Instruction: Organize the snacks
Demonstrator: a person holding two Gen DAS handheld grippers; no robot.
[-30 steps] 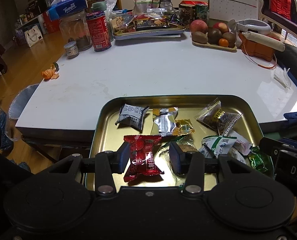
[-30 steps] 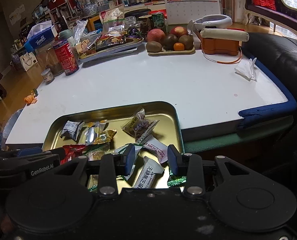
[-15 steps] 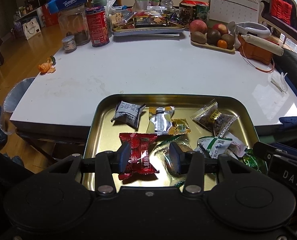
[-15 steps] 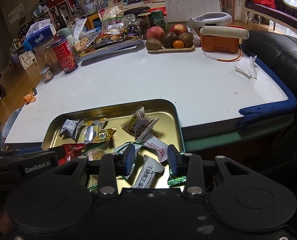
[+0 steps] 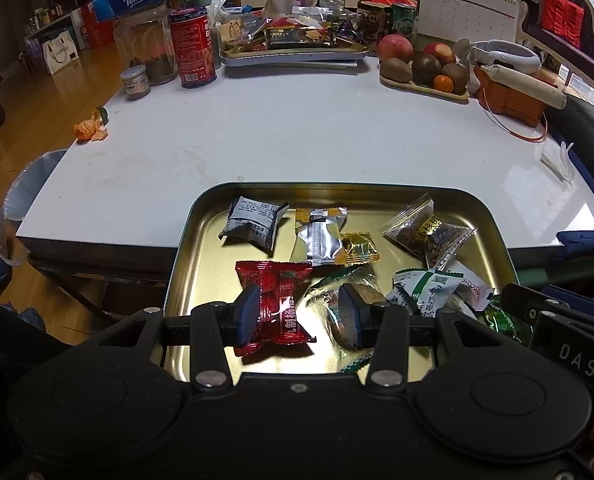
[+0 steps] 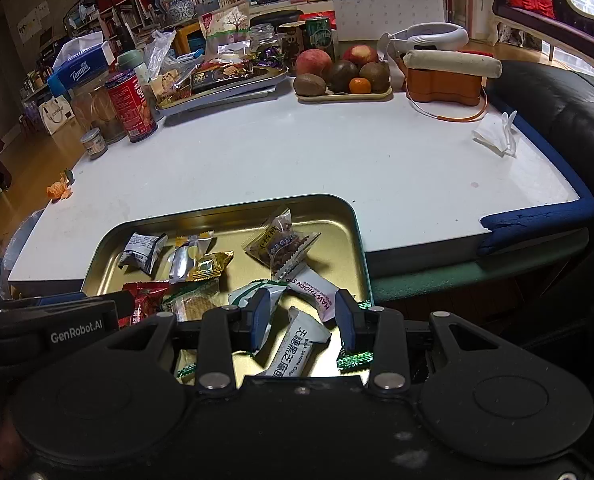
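A gold tin tray [image 5: 337, 189] [image 6: 233, 209] sits at the near edge of the white table [image 5: 297, 136], holding several wrapped snacks. My left gripper [image 5: 299, 316] hovers open over a red packet [image 5: 281, 300] lying in the tray; its left pad overlaps the wrapper and the right pad stands apart from it. Further in lie a grey packet [image 5: 253, 224], a silver one [image 5: 321, 236] and a clear bag of dark pieces [image 5: 425, 232]. My right gripper [image 6: 303, 324] is open above a white sesame crisp packet [image 6: 297, 348], beside a hawthorn packet [image 6: 315, 288].
At the table's back stand a second tray of snacks [image 5: 293, 54], a fruit plate [image 5: 425, 76], a red can [image 5: 191, 48], a glass jar [image 5: 147, 48] and an orange box [image 5: 513, 96]. Orange peel [image 5: 89, 130] lies at the left edge. A black sofa [image 6: 557, 128] borders the right.
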